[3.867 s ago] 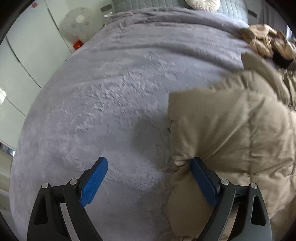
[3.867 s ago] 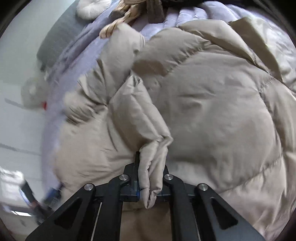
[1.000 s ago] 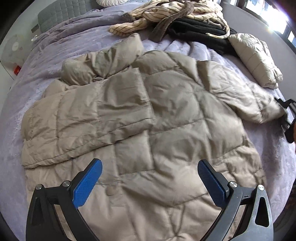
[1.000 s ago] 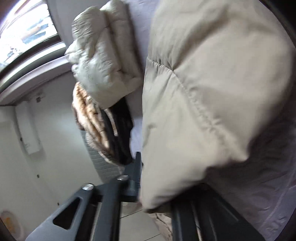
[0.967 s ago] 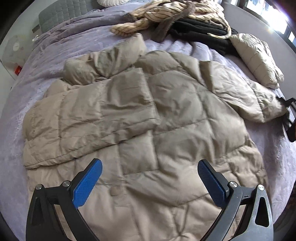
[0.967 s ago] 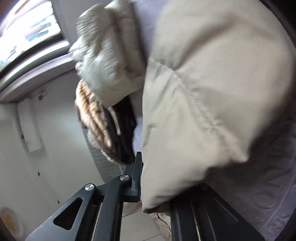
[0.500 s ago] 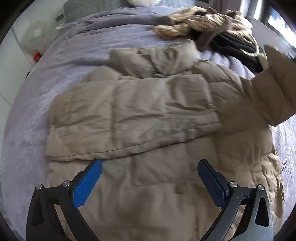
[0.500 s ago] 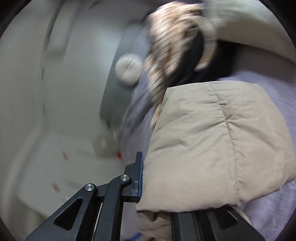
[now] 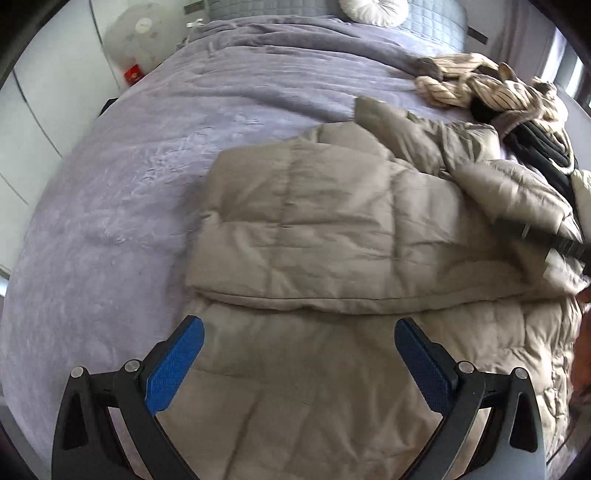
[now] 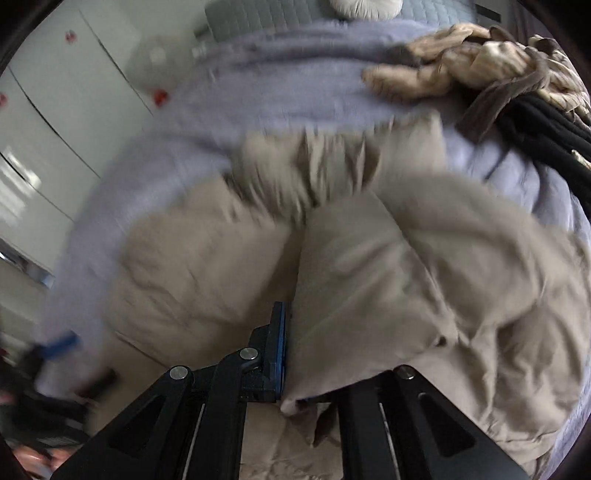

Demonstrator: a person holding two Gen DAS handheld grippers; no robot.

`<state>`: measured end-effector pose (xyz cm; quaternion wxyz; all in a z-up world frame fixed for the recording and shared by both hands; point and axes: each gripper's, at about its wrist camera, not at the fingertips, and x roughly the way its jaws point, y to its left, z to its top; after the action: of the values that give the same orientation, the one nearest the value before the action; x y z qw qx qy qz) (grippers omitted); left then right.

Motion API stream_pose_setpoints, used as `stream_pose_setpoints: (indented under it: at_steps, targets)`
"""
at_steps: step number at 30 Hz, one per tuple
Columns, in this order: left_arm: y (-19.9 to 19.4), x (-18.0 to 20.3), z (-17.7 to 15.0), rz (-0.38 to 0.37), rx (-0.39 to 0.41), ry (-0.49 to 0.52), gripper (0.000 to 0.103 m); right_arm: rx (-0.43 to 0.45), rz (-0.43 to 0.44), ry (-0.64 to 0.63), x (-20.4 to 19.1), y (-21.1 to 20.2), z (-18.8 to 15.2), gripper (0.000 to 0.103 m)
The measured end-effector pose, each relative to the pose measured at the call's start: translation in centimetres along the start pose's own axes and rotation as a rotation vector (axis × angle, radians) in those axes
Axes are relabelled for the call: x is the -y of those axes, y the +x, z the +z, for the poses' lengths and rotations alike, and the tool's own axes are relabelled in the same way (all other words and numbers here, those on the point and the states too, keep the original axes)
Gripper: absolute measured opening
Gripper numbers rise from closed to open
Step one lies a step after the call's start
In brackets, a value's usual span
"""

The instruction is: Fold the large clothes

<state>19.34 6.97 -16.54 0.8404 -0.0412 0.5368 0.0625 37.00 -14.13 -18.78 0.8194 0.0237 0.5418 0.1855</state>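
Note:
A beige puffer jacket (image 9: 332,240) lies on the purple bed cover (image 9: 129,184), one sleeve folded flat across its body. My left gripper (image 9: 299,354) is wide open and empty, hovering over the jacket's lower part. My right gripper (image 10: 291,354) is shut on the jacket's other sleeve (image 10: 369,295) and holds it over the jacket body (image 10: 192,280). In the left wrist view the right gripper (image 9: 546,240) shows as a dark bar at the right edge with that sleeve (image 9: 517,192). The right wrist view is blurred.
A pile of striped and black clothes (image 9: 498,92) lies at the far right of the bed. A round white cushion (image 9: 373,9) rests on the grey headboard. A fan (image 9: 136,33) stands left of the bed by white wardrobe doors (image 10: 48,110).
My right gripper has swung the held sleeve from the bed's right side inward over the jacket. My left gripper stayed open and its view shifted left along the jacket.

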Motion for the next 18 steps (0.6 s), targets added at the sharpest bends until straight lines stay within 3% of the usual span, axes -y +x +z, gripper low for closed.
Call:
stream_pose_setpoints:
  at_steps: [2,4,6,7,11,16,17,18]
  targets:
    - [0.6,-0.7,0.2,-0.007,-0.003,-0.018,0.103,-0.029,-0.054,0.006,0.1,1.2,-1.3,0.010]
    - [0.9,-1.1,0.2,-0.019,-0.003,-0.029,0.103,-0.039,-0.088,0.020,0.2,1.5,-1.7,0.022]
    - [0.9,-1.1,0.4,-0.030,0.001,-0.039,0.103,-0.035,-0.079,0.043,0.4,0.4,-1.6,0.070]
    - [0.9,-1.2,0.7,-0.042,0.004,-0.047,0.103,-0.024,-0.075,0.060,0.4,-0.5,-1.6,0.079]
    - [0.7,-1.3,1.5,-0.078,0.021,-0.079,0.103,0.040,-0.041,0.196,2.2,-4.1,-2.0,0.079]
    - [0.8,-2.3,3.1,-0.088,0.046,-0.108,0.103,0.145,0.114,0.642,10.2,-5.7,-3.8,0.079]
    - [0.8,-2.6,3.4,-0.087,0.052,-0.112,0.103,0.176,0.150,0.727,11.7,-5.6,-4.1,0.069]
    - [0.8,-2.9,3.6,-0.085,0.057,-0.115,0.103,0.197,0.173,0.766,12.3,-5.5,-3.8,0.041]
